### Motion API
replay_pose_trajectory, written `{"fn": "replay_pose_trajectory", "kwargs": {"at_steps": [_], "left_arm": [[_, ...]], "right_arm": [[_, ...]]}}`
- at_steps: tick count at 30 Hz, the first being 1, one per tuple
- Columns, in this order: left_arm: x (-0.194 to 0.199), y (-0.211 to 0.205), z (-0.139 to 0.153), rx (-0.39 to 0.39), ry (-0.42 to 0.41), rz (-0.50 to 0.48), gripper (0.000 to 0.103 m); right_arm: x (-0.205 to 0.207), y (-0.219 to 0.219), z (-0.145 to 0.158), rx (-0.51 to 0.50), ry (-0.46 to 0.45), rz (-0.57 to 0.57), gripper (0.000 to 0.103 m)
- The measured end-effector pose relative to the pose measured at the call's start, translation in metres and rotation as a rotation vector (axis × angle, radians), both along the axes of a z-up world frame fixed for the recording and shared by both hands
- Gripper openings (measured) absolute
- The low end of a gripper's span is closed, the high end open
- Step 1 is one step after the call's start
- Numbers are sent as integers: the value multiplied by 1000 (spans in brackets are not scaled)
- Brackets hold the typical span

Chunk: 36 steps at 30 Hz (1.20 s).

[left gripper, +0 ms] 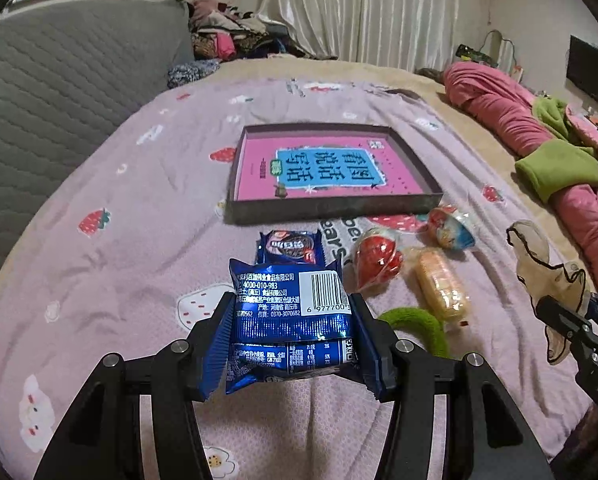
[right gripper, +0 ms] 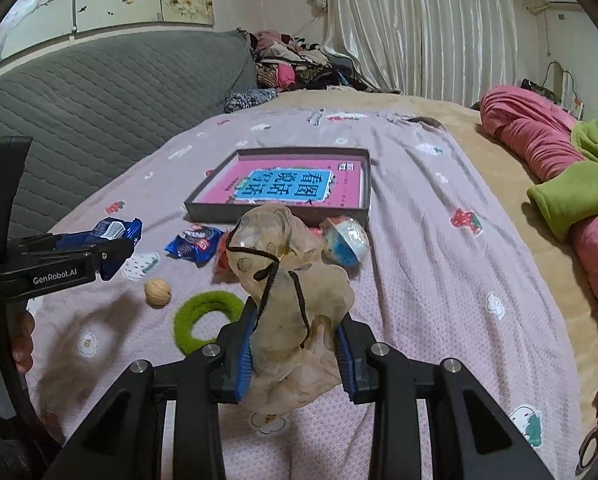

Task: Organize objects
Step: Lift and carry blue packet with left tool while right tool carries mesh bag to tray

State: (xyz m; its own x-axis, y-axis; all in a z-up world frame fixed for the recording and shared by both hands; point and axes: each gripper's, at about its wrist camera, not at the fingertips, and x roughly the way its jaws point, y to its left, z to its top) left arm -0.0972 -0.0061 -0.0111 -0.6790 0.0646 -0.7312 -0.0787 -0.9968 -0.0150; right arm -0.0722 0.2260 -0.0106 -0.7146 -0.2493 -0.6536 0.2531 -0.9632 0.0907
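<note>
My left gripper [left gripper: 293, 328] is shut on a blue snack packet [left gripper: 291, 304], held above the bed; the gripper also shows in the right wrist view [right gripper: 111, 248]. My right gripper [right gripper: 297, 344] is shut on a sheer beige drawstring pouch [right gripper: 287, 276], which also shows in the left wrist view [left gripper: 547, 272]. A shallow dark box [left gripper: 331, 212] with a pink and blue book [left gripper: 327, 170] in it lies ahead. On the bedspread lie a second blue packet [left gripper: 291, 246], a red toy [left gripper: 379, 258], a wrapped ball [left gripper: 451, 226], a yellow snack [left gripper: 443, 286], a green ring [right gripper: 207, 320] and a walnut [right gripper: 157, 292].
The pink strawberry-print bedspread [left gripper: 139, 200] covers the bed. A grey quilted headboard [left gripper: 59, 92] stands on the left. A pink and green blanket [left gripper: 539, 140] lies on the right. A clothes pile [left gripper: 239, 40] and curtains are at the back.
</note>
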Motion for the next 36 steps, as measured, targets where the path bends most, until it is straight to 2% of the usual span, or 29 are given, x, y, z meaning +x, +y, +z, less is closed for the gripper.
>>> {"fn": "replay_pose_trajectory", "kwargs": {"at_steps": [20, 27, 36], "left_arm": [[35, 13, 71, 26, 145, -56, 57], [32, 11, 90, 35, 181, -46, 57], [15, 8, 98, 32, 193, -28, 57]], "right_arm": [[20, -20, 78, 1, 136, 0, 35], [8, -32, 100, 0, 165, 14, 35], [-10, -39, 118, -5, 197, 25, 35]]}}
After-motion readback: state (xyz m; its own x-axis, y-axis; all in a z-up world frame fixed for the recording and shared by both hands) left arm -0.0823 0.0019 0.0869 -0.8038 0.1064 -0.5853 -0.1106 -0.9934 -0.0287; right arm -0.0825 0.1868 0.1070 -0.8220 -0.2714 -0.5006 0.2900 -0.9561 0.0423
